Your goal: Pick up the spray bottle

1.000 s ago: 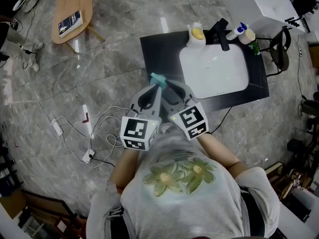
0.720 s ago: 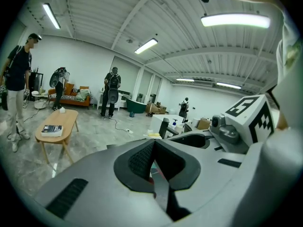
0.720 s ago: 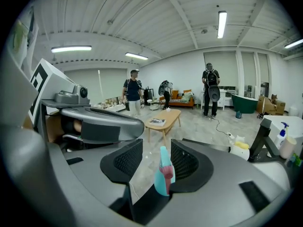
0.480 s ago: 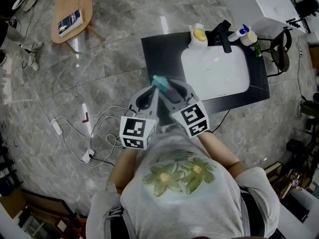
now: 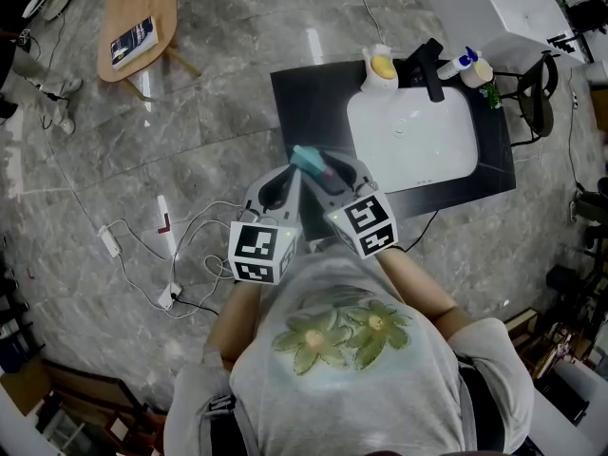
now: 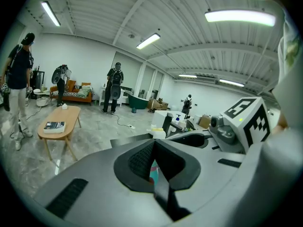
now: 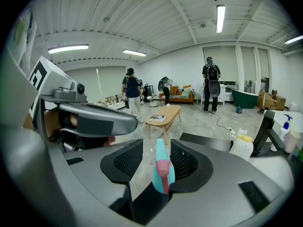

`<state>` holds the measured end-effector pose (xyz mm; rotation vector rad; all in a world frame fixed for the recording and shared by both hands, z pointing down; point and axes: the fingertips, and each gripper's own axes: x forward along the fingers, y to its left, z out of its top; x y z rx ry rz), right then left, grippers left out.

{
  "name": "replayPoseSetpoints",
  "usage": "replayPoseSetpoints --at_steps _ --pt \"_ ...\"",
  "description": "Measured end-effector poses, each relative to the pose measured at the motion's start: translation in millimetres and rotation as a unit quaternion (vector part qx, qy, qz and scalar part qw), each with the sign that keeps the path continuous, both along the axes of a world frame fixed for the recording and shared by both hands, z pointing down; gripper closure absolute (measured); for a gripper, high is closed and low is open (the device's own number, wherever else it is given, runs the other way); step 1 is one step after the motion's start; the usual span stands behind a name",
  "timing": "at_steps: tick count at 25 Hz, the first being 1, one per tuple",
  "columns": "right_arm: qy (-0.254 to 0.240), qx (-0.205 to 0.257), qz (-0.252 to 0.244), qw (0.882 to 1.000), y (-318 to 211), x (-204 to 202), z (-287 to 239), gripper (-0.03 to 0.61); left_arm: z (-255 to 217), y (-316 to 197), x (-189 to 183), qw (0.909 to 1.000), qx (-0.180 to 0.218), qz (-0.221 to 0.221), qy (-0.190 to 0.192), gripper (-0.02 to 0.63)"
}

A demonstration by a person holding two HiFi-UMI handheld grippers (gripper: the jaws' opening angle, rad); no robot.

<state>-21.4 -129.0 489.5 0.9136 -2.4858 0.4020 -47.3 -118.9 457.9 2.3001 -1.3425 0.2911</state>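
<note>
Held side by side before the person's shirt (image 5: 334,342), the right gripper (image 7: 163,151) clamps the spray bottle (image 7: 161,169), while the left gripper (image 6: 154,145) seems closed and empty.

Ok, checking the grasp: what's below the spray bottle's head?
The spray bottle's teal head and pink trigger stand between the right gripper's fingers; its body below is covered.

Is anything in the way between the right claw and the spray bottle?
No, nothing visible is in the way. The spray bottle sits right between the jaws of the right claw, with its teal and pink top sticking up between the two black pads.
</note>
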Motion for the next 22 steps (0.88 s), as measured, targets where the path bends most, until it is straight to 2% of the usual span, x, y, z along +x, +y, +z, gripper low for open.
replayPoseSetpoints --at_steps 14,22 --pt "0.018 -0.004 -0.005 1.000 -4.3 -2.2 17.0 0.423 5.2 -0.8 -11.7 0.9999 -0.003 -0.008 -0.012 0.606" --pt "0.021 -0.001 0.005 1.000 -10.0 0.3 19.5 0.482 5.2 -3.1 -14.8 0.9998 -0.003 -0.009 -0.015 0.606"
